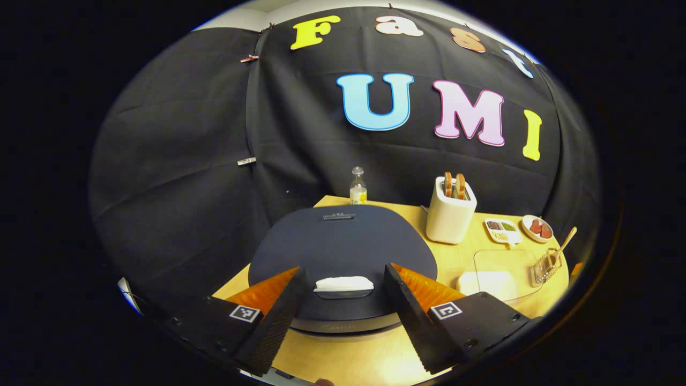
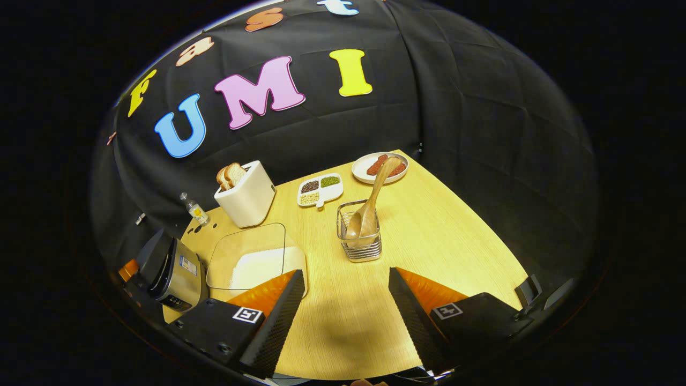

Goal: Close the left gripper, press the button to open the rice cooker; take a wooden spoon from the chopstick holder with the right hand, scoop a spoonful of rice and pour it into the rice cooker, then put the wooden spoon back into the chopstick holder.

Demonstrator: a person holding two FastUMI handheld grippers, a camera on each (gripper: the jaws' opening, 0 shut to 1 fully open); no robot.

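- Two grippers, both spread wide, both holding nothing.
- Left gripper (image 1: 340, 292) low over the front of the cooker (image 1: 343, 252); fingers (image 1: 278, 316) set either side of the white button (image 1: 343, 283), not touching it; lid down, dark and flat.
- Behind the cooker, a small bottle (image 1: 358, 186) by the cloth wall; to its right a white toaster (image 1: 450, 212) with two slices of bread up in the slots.
- Farther right in the left gripper view: a divided dish (image 1: 502, 229), a plate (image 1: 537, 228) with red pieces, the wire holder (image 1: 545, 266) with the spoon (image 1: 564, 245) leaning out of it, and the clear rice box (image 1: 496, 273) between cooker and holder.
- Right gripper (image 2: 343, 308) above bare table (image 2: 455, 236), fingers (image 2: 281, 316) well apart, aimed at the holder (image 2: 360, 236) ahead, not reaching it.
- Spoon (image 2: 370, 206) standing in the holder, bowl down, handle tilted up towards the plate (image 2: 379, 167).
- Rice box (image 2: 252, 260) just left of the holder, white rice heaped at its near side; divided dish (image 2: 320, 189) and toaster (image 2: 246, 194) behind; bottle (image 2: 194, 209) at the table's far left; cooker (image 2: 171, 273) at the left edge, seen side-on.
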